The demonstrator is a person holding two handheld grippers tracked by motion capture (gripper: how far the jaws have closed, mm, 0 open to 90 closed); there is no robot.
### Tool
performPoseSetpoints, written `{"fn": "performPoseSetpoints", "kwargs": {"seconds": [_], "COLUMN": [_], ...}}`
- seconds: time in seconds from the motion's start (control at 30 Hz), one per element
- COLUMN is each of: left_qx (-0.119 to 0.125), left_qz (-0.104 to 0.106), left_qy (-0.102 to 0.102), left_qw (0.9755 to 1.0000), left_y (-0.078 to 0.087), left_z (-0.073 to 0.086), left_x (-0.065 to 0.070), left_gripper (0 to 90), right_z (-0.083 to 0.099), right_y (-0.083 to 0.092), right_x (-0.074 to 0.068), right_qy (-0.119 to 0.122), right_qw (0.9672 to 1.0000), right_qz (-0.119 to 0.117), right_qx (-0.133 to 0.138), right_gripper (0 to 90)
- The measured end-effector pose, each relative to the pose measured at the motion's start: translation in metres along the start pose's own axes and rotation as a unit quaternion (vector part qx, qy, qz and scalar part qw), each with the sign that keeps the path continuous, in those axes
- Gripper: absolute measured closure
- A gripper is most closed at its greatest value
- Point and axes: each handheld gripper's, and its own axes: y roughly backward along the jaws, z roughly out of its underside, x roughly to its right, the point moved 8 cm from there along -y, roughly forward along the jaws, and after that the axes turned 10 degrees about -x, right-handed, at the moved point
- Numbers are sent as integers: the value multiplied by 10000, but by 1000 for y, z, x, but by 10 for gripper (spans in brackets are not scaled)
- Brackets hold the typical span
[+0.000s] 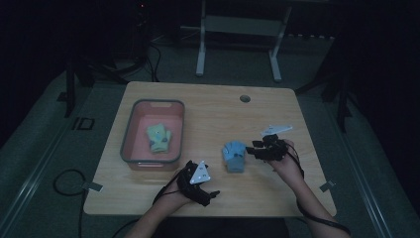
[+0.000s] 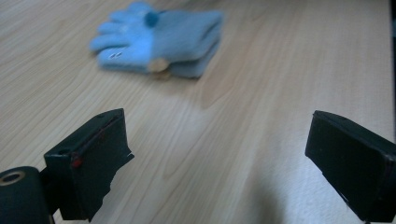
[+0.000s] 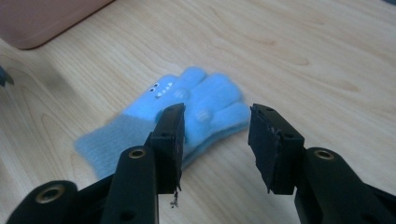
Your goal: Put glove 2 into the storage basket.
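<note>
Blue gloves [image 1: 234,155] flat on desk [image 1: 213,106], just beside right tool [image 1: 257,150]: jaws parted, empty, likely just let go. Left tool [image 1: 210,195] wide apart, idle nearby. Green pair [image 1: 159,137] already in bin [image 1: 130,130], probably sorted there.

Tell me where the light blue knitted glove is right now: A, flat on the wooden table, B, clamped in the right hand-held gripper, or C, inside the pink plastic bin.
A: the light blue knitted glove lies flat on the wooden table, apart from the pink plastic bin; the right hand-held gripper has open jaws with nothing between them.
</note>
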Motion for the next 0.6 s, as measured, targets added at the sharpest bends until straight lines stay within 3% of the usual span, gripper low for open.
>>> {"fn": "performPoseSetpoints", "kwargs": {"seconds": [0.23,0.4,0.6], "left_qx": [-53,-140,-167], "left_qz": [243,215,185], "left_qy": [-279,-587,-776], "left_qw": [9993,9979,9967], "left_y": [-14,-29,-41], "left_z": [-15,-25,-40], "left_x": [-1,-4,-10], "left_gripper": [77,121,151], "right_z": [-1,0,-1], "right_y": [5,3,0], "right_x": [11,13,13], "right_qy": [-54,-147,-267], "right_qw": [9999,9997,9990], "right_qz": [-80,-149,-299], "right_qx": [94,128,199], "right_gripper": [560,565,566]}}
